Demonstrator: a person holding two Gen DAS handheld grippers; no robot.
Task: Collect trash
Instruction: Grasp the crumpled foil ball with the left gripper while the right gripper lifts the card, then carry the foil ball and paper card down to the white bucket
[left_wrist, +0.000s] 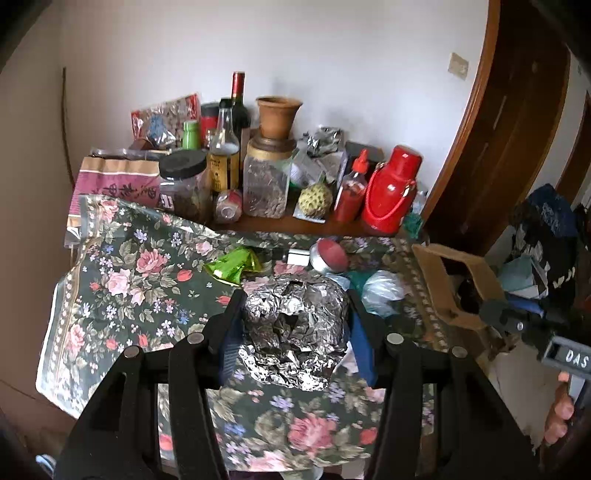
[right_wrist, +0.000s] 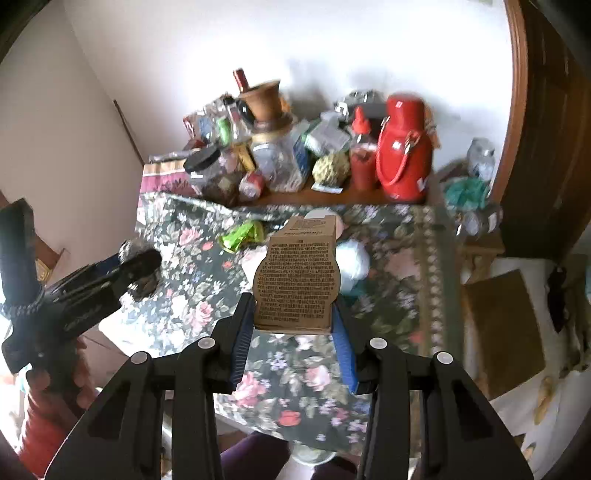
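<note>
In the left wrist view, the left claw at lower centre is clamped on a crumpled foil ball, lifted above the flowered cloth on the table. Foil crushes easily, so I judge it could deform and slip out if the hold slackens. Just above it, at mid-frame, a green wrapper and a pale plastic bag lie uncollected on the cloth. At the right edge the right claw holds a brown cardboard box.

In the right wrist view, that box stands pinched at its lower end between the blue pads, centre frame. Held so low, it could tip or pivot. The crowded jars and the red flask along the top are near enough to be knocked by a careless reach.
</note>
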